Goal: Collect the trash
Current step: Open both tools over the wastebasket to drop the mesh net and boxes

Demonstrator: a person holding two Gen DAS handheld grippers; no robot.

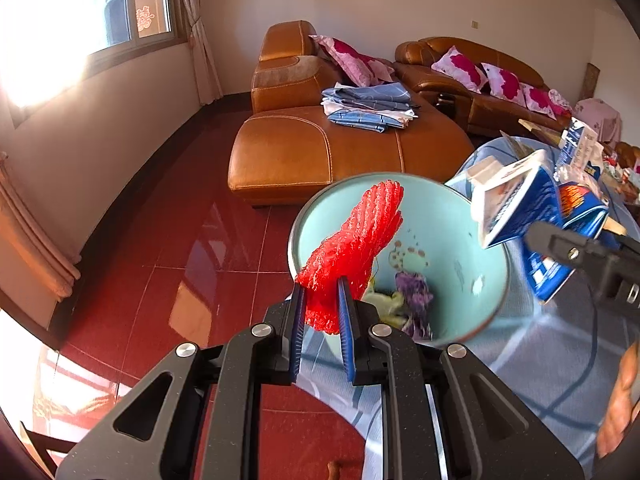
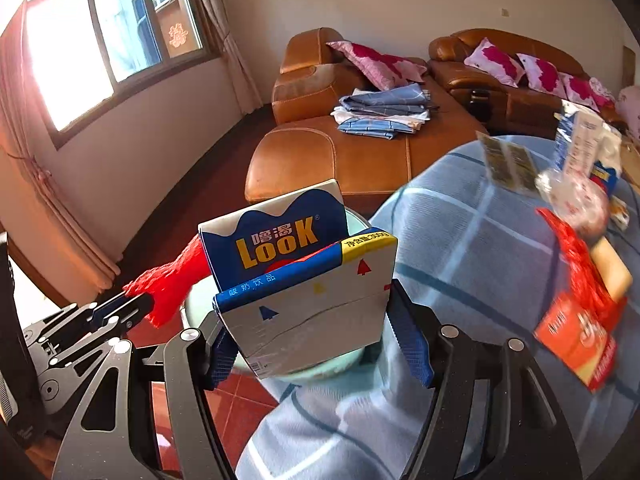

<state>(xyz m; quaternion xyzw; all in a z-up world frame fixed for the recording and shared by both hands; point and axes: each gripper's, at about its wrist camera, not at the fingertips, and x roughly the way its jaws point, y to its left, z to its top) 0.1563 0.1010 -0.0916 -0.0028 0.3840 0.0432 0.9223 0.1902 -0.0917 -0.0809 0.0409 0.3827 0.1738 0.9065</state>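
Worktop (image 2: pixel 460 240): round, draped in a blue plaid cloth; red glossy tiled floor (image 1: pixel 168 240) below. Tan leather sofa (image 1: pixel 320 148) at 12 o'clock, carrying folded blue linens (image 1: pixel 368 106) and pink floral pillows (image 1: pixel 464 68). Sunlit window (image 2: pixel 120 40) at 10 o'clock.

Light blue trash bin (image 1: pixel 440 216): at the worktop edge, mouth open toward the left wrist view, purple and pale scraps at its bottom.

Left tongs (image 1: pixel 322 320): clenched on a red foam fruit net (image 1: pixel 352 240). Net gripped at its lower end between the blue pads, extending toward 1 o'clock over the bin mouth.

Right tongs (image 2: pixel 316 328): clenched on a blue-and-white LOOK drink carton (image 2: pixel 296 272). Carton held by its white base, printed face up, directly over the bin rim. In the left wrist view, same carton (image 1: pixel 520 208) at 2 o'clock, beside the bin.

Remaining litter on the worktop at 3 o'clock in the right wrist view: orange box (image 2: pixel 576 340), red net bag (image 2: pixel 576 264), crumpled clear wrapper (image 2: pixel 576 200), second blue carton (image 2: pixel 580 140). All blurred.
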